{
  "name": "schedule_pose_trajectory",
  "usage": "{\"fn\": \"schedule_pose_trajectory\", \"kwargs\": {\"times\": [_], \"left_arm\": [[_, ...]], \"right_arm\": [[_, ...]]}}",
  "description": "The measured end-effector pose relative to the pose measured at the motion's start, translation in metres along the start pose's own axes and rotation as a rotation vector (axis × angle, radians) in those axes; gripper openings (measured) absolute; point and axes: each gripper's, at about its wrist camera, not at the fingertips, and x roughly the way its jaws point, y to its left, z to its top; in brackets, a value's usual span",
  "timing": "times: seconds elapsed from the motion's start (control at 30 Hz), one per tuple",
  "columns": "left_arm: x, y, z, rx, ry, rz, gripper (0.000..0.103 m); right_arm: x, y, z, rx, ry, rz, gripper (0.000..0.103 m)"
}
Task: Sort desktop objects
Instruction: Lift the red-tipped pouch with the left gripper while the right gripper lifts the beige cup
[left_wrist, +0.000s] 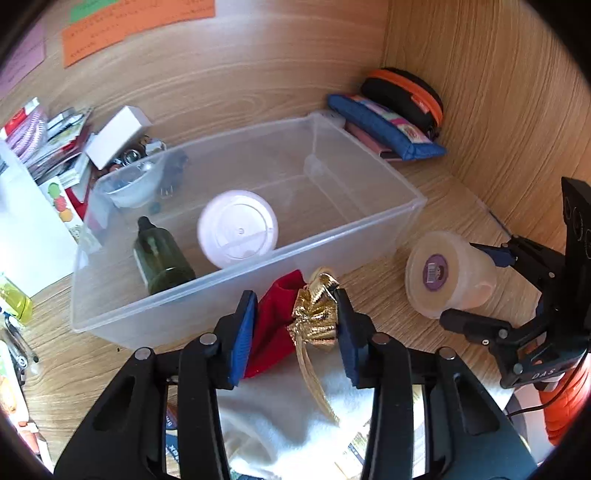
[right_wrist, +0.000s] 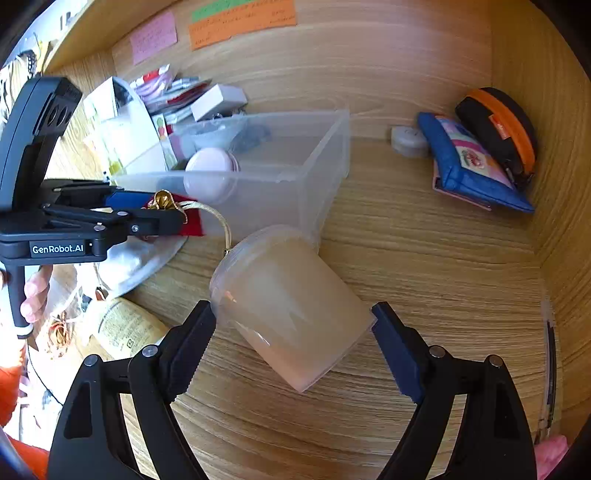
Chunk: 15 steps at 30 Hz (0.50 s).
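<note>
My left gripper (left_wrist: 295, 332) is shut on a red cloth pouch (left_wrist: 273, 325) with a gold ribbon bow (left_wrist: 317, 314), held just in front of a clear plastic bin (left_wrist: 184, 314). In the right wrist view the pouch (right_wrist: 190, 225) hangs off the desk in that gripper (right_wrist: 177, 214). My right gripper (right_wrist: 293, 321) is shut on a translucent lidded cup (right_wrist: 291, 310), tilted, one pad on the lid rim and one on the base. The left wrist view shows this cup (left_wrist: 443, 273) right of the bin. Inside the bin lie a green bottle (left_wrist: 162, 258), a pale round lid (left_wrist: 238, 229) and a clear bowl (left_wrist: 133, 184).
A blue zip pouch (left_wrist: 388, 129) and a black-and-orange case (left_wrist: 406, 96) sit in the back right corner by the wooden walls. A white box (left_wrist: 118, 136) and packets crowd the back left. A white cloth (left_wrist: 288, 413) lies under my left gripper. A small round pot (right_wrist: 408, 138) stands behind the bin.
</note>
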Motion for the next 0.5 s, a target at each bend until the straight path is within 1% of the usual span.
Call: {"fn": "schedule_pose_trajectory", "kwargs": {"times": [0.23, 0.5], "left_arm": [[-0.029, 0.006, 0.004, -0.028, -0.07, -0.004, 0.04], [-0.066, 0.013, 0.008, -0.044, -0.175, 0.025, 0.04]], "right_arm": [[-0.028, 0.002, 0.011, 0.025, -0.064, 0.022, 0.084], [-0.051, 0.019, 0.036, -0.004, -0.131, 0.015, 0.084]]}}
